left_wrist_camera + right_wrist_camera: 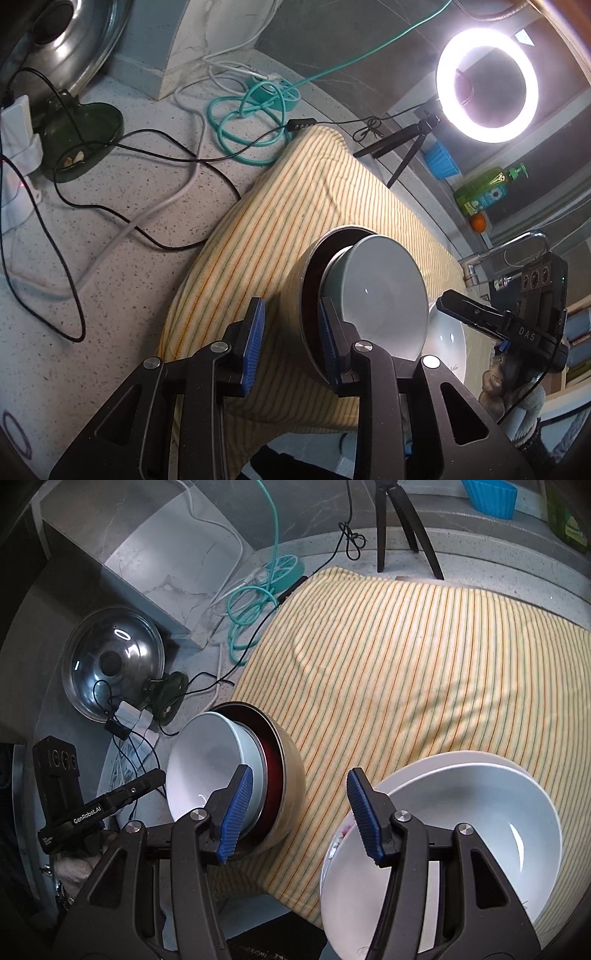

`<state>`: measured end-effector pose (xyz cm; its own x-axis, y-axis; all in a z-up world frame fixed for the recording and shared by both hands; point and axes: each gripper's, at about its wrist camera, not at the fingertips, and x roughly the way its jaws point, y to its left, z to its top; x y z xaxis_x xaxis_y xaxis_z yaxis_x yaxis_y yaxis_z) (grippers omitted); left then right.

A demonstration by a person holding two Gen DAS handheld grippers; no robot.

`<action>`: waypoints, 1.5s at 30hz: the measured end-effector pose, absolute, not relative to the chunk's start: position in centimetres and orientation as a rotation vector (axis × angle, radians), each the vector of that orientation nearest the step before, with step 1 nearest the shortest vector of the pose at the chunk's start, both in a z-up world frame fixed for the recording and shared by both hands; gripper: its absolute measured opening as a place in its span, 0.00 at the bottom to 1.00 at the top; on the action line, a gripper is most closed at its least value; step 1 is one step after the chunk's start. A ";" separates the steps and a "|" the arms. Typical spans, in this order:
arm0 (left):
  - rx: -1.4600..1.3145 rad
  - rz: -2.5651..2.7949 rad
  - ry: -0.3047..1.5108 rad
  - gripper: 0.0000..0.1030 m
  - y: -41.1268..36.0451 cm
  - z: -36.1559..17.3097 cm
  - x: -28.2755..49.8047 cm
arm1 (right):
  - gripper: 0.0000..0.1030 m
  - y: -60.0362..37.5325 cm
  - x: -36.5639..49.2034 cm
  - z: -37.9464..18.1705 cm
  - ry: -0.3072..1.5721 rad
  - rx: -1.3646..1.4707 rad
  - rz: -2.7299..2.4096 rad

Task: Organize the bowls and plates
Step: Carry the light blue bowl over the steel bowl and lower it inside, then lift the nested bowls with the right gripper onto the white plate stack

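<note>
We see a speckled surface (pixel 129 266) partly covered by a yellow striped cloth (pixel 424 657). On the cloth sits a stack of bowls: a grey bowl (pixel 384 291) nested in a dark red bowl (pixel 314 291), inside a metal bowl (pixel 291 775). Beside it, at the cloth's near edge, a white bowl (pixel 461 834) rests on a white plate (pixel 476 757). Our left gripper (pixel 290 343) has its fingers (pixel 253 343) narrowly parted, empty, just beside the stack's rim. Our right gripper (pixel 301 812) has its fingers (pixel 364 812) half apart, empty, between the stack and the white bowl. A pot lid (pixel 110 664) and cables (pixel 240 122) lie further back.
</note>
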<state>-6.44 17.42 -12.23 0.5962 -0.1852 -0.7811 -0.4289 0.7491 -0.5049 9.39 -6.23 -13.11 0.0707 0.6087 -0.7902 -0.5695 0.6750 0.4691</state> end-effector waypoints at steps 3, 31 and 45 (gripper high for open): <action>-0.735 0.153 0.949 0.27 17.4 -12.4 -6.2 | 0.43 -5.8 9.2 -13.8 1.228 0.033 0.895; -0.697 0.088 0.995 0.09 16.7 -13.9 -4.6 | 0.12 -4.1 8.7 -16.3 1.294 0.036 0.902; -0.625 0.073 0.977 0.08 15.6 -12.0 -4.1 | 0.12 -4.7 7.9 -14.9 1.258 0.017 0.890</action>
<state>-4.09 15.64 -11.99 0.5715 -0.2151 -0.7919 -0.3299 0.8234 -0.4617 7.88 -4.74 -14.92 0.0299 0.5862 -0.8096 -0.5686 0.6762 0.4685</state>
